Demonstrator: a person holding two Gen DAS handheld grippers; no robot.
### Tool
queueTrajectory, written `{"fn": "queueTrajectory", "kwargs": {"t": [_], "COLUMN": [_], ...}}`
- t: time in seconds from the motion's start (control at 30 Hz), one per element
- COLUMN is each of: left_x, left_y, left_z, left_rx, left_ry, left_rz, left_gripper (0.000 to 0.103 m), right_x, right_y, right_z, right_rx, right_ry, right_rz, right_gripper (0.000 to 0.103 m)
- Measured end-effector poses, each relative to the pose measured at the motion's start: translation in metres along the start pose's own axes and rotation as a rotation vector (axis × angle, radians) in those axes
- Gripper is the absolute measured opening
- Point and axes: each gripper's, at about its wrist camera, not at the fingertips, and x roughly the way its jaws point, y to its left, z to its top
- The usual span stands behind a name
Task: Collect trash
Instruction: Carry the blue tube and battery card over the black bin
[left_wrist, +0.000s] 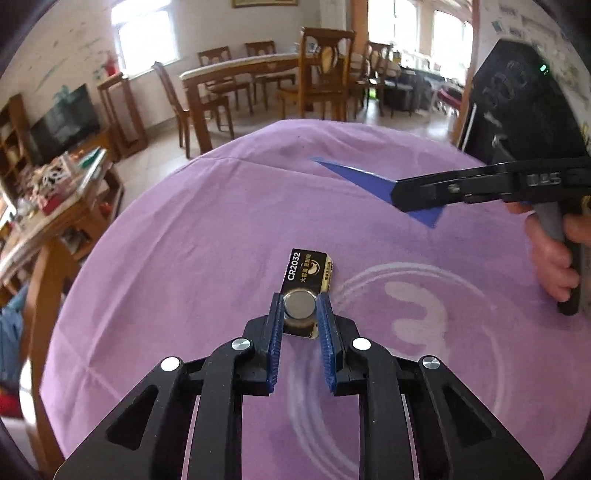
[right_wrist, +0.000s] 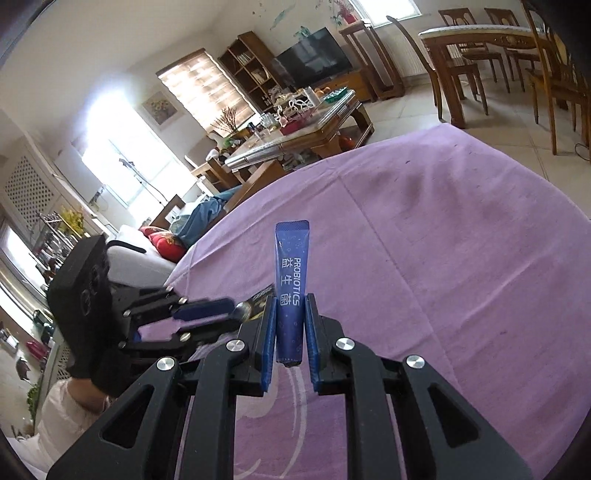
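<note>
In the left wrist view my left gripper (left_wrist: 300, 307) is shut on a black CR2032 battery card (left_wrist: 308, 267). Its blue pads press on the silver coin cell, and the card lies low over the purple cloth (left_wrist: 177, 266). At the right of that view my right gripper (left_wrist: 400, 197) holds a blue sachet (left_wrist: 354, 176) above the cloth. In the right wrist view my right gripper (right_wrist: 290, 308) is shut on that blue probiotics sachet (right_wrist: 291, 262), which stands upright between the pads. To its left my left gripper (right_wrist: 236, 314) pinches the battery card (right_wrist: 260, 295).
The purple cloth (right_wrist: 443, 240) covers a rounded surface with a white ring pattern near me. A person's hand (left_wrist: 554, 266) grips the right gripper's handle. Beyond the cloth stand a wooden dining table (left_wrist: 236, 70) with chairs and a cluttered coffee table (right_wrist: 295, 125).
</note>
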Motion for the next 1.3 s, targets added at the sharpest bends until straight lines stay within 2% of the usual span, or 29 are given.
{"fn": "queueTrajectory", "kwargs": {"t": [0.03, 0.13, 0.2, 0.27, 0.33, 0.4, 0.5, 0.53, 0.6, 0.67, 0.73, 0.77, 0.8, 0.83, 0.87, 1.0, 1.07, 1.3], "left_x": [-0.005, -0.020, -0.026, -0.030, -0.027, -0.022, -0.007, -0.001, 0.005, 0.008, 0.009, 0.010, 0.010, 0.010, 0.012, 0.008, -0.002, -0.059], "left_y": [-0.001, -0.013, -0.019, -0.017, -0.010, -0.007, -0.009, -0.009, -0.006, 0.005, 0.012, 0.009, 0.007, 0.006, 0.006, 0.005, 0.003, -0.013], "left_z": [0.000, -0.004, -0.004, -0.004, 0.001, 0.005, 0.009, 0.010, 0.014, 0.014, 0.014, 0.014, 0.015, 0.015, 0.016, 0.010, 0.006, -0.006], "left_rx": [-0.007, -0.020, -0.010, -0.036, -0.063, -0.063, -0.044, -0.033, -0.026, -0.064, -0.078, -0.044, -0.035, -0.035, -0.040, -0.095, -0.097, -0.136], "left_ry": [-0.014, -0.047, -0.062, -0.073, -0.052, -0.033, 0.033, 0.054, 0.048, 0.047, 0.044, 0.046, 0.044, 0.045, 0.048, 0.028, -0.007, -0.123], "left_rz": [0.004, 0.000, 0.047, 0.063, 0.091, 0.089, 0.069, 0.074, 0.093, 0.053, 0.019, 0.023, 0.005, -0.004, 0.001, 0.001, -0.006, -0.035], "left_gripper": [0.002, 0.002, 0.002, 0.002, 0.011, 0.028, 0.028, 0.032, 0.049, 0.054, 0.054, 0.050, 0.038, 0.030, 0.027, 0.027, 0.027, 0.027], "right_x": [-0.002, -0.003, -0.004, -0.004, -0.005, -0.004, -0.003, -0.003, -0.002, 0.000, 0.002, 0.002, 0.003, 0.003, 0.002, 0.003, 0.003, -0.003], "right_y": [-0.002, -0.004, -0.007, -0.006, -0.006, -0.006, -0.009, -0.010, -0.011, -0.009, -0.008, -0.008, -0.007, -0.007, -0.007, -0.006, -0.007, -0.005], "right_z": [0.001, 0.001, -0.002, -0.003, -0.006, -0.007, -0.006, -0.005, -0.004, -0.006, -0.006, -0.006, -0.006, -0.006, -0.006, -0.009, -0.010, -0.012], "right_rx": [0.003, 0.013, 0.030, 0.029, 0.028, 0.024, 0.026, 0.026, 0.025, 0.022, 0.019, 0.017, 0.014, 0.012, 0.011, 0.021, 0.021, 0.010], "right_ry": [-0.009, -0.026, -0.028, -0.027, -0.028, -0.025, -0.018, -0.019, -0.019, -0.014, -0.008, -0.006, -0.006, -0.008, -0.011, -0.024, -0.027, -0.053], "right_rz": [0.004, 0.008, 0.024, 0.028, 0.032, 0.031, 0.027, 0.026, 0.020, 0.016, 0.013, 0.013, 0.011, 0.008, 0.004, -0.002, -0.002, 0.008], "right_gripper": [0.015, 0.015, 0.015, 0.016, 0.016, 0.016, 0.016, 0.016, 0.016, 0.016, 0.016, 0.016, 0.016, 0.016, 0.016, 0.016, 0.016, 0.016]}}
